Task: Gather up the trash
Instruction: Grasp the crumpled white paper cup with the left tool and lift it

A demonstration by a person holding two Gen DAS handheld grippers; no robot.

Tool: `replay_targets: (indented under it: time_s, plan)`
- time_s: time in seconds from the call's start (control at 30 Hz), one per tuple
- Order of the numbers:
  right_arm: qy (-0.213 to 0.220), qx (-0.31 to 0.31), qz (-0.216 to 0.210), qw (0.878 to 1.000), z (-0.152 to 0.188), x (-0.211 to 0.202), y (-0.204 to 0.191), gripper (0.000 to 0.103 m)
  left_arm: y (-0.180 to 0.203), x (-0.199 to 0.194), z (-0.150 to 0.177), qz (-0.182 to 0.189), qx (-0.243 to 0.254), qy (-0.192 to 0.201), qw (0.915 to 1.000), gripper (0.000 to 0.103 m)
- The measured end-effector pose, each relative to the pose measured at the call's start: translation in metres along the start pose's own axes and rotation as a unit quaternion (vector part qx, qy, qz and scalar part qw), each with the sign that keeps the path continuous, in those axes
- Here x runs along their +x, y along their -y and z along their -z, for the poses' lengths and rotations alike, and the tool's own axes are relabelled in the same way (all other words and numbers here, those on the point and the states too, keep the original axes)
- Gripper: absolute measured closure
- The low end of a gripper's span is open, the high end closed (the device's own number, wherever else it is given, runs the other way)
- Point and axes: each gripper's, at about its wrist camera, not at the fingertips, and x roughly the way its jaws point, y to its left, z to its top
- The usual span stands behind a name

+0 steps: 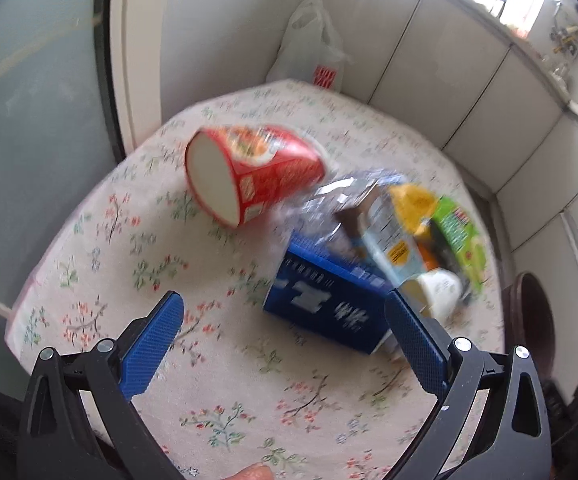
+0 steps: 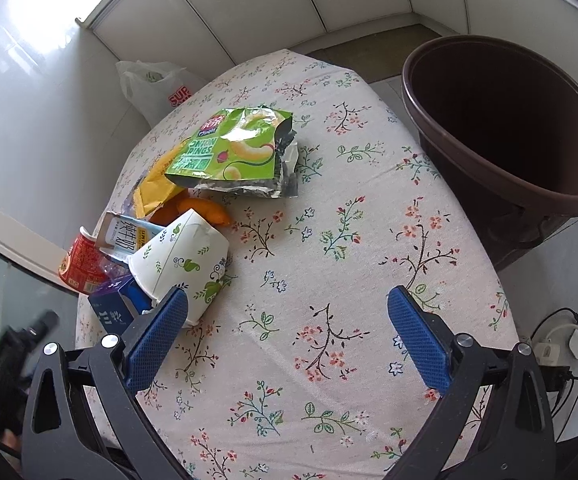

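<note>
nothing looks collected yet: the left claw [image 1: 285, 312] and right claw [image 2: 288, 308] are both wide open and empty, the trash pile [image 2: 193, 216] lies on the worktop [image 2: 329, 240], and the brown bin [image 2: 505, 128] at its far right seems empty.

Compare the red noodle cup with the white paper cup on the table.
The red noodle cup is red with printed food pictures; the white paper cup is white with green leaf patterns. In the right wrist view the noodle cup lies farther off, behind the blue box, the paper cup nearer. Both lie tipped on their sides.
</note>
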Motion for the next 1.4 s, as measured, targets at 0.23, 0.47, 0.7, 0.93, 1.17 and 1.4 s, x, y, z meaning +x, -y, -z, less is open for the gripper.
replay_targets:
  time_s: [0.23, 0.47, 0.7, 0.93, 1.17, 1.4]
  plan:
    - [-0.007, 0.067, -0.004, 0.998, -0.006, -0.005, 0.023, 0.007, 0.101, 0.028, -0.025, 0.041, 0.218, -0.09, 0.9709, 0.006]
    - [0.075, 0.125, -0.006, 0.989, -0.019, -0.047, 0.056, 0.007, 0.202, 0.104, -0.013, -0.003, 0.42, -0.193, 0.8868, 0.006]
    - [0.06, 0.16, -0.005, 0.985, -0.023, -0.054, 0.079, 0.007, 0.239, 0.163, 0.014, -0.065, 0.531, -0.259, 0.8043, 0.006]
    - [0.047, 0.174, -0.007, 0.984, -0.021, -0.048, 0.082, 0.007, 0.234, 0.159, 0.038, -0.064, 0.54, -0.291, 0.7867, 0.039]
    - [0.045, 0.159, -0.002, 0.986, -0.022, -0.042, 0.074, 0.007, 0.211, 0.107, 0.021, -0.021, 0.484, -0.213, 0.8483, 0.04]
    - [0.046, 0.124, 0.015, 0.991, -0.02, -0.033, 0.06, 0.007, 0.166, 0.058, -0.033, 0.066, 0.278, -0.093, 0.9538, 0.04]
